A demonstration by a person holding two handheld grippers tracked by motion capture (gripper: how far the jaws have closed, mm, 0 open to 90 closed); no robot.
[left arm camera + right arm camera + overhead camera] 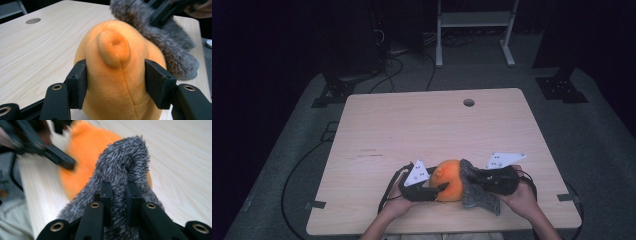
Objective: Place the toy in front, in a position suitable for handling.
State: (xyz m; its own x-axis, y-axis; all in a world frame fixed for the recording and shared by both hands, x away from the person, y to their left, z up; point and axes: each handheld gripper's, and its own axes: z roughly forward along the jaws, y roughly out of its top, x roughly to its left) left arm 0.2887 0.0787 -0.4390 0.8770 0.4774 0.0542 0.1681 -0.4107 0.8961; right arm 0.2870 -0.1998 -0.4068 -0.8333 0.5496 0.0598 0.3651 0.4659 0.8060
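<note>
Low in the centre of the high view, near the front edge of the wooden table (422, 130), sits an orange plush toy (450, 180) with a grey furry piece (477, 192) draped against its right side. The left gripper (115, 83) has its two black jaws pressed on either flank of the orange body, just below a rounded nub (114, 48) — the plush bulges slightly between the pads, so it is clamped, though not deeply. The right gripper (117, 202) has its jaws drawn close together, pinching a ridge of the grey fur between them. The likely trouble, as I judge it, is slip: the fur is loose and compressible, so a sideways pull could leave the right jaws holding only hairs, while the soft orange body could squeeze out of the left jaws if both hands draw apart sharply. A hard tug might also drag the whole toy across the table instead of parting the two pieces. Both hands come in from the bottom of the high view, angled inward toward each other, the grippers lying low and nearly level over the tabletop.
</note>
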